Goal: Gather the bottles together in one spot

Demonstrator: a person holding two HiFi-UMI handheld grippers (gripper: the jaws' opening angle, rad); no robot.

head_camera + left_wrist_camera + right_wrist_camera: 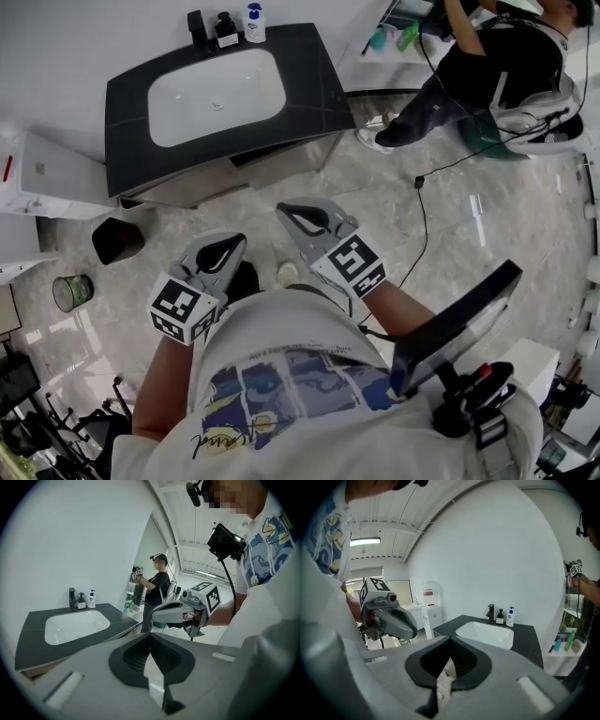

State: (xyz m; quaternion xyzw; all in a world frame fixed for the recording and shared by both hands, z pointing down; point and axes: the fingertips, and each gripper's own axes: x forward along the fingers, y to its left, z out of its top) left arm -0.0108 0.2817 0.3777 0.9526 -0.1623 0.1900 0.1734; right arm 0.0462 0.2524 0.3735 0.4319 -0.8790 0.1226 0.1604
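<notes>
**L gripper**: 2 jaws together, tips meeting, nothing btwn them (clear in left gripper view). Held low in front of the person's torso, over the floor, pointing toward the vanity. Marker cube at its rear.

**R gripper**: 2 jaws pressed together, empty (right gripper view). Just beside the L gripper, not touching it, slightly farther fwd. Marker cube at its rear.

**Floor**: pale marbled tile. Both grippers are well apart from the vanity.

**Vanity counter**: dark top with a white sink basin set in it.

**Items on the counter's back edge, 3 in a row, close together:**
- black faucet, upright
- dark bottle, small, pump top, pale label, just beside the faucet
- white pump bottle, blue label, upright, just beside the dark bottle

Neither gripper touches any of them.

**Shelf** to the R of the vanity: green bottle and teal bottle, near each other, well apart from the counter pair.

**2nd person**: dark clothes, at the shelf, holding marker-cube gear.

**Other floor items, L of the vanity:** white cabinet, black bin, green round can.

**On the wearer:** dark screen at the R side of the chest.
</notes>
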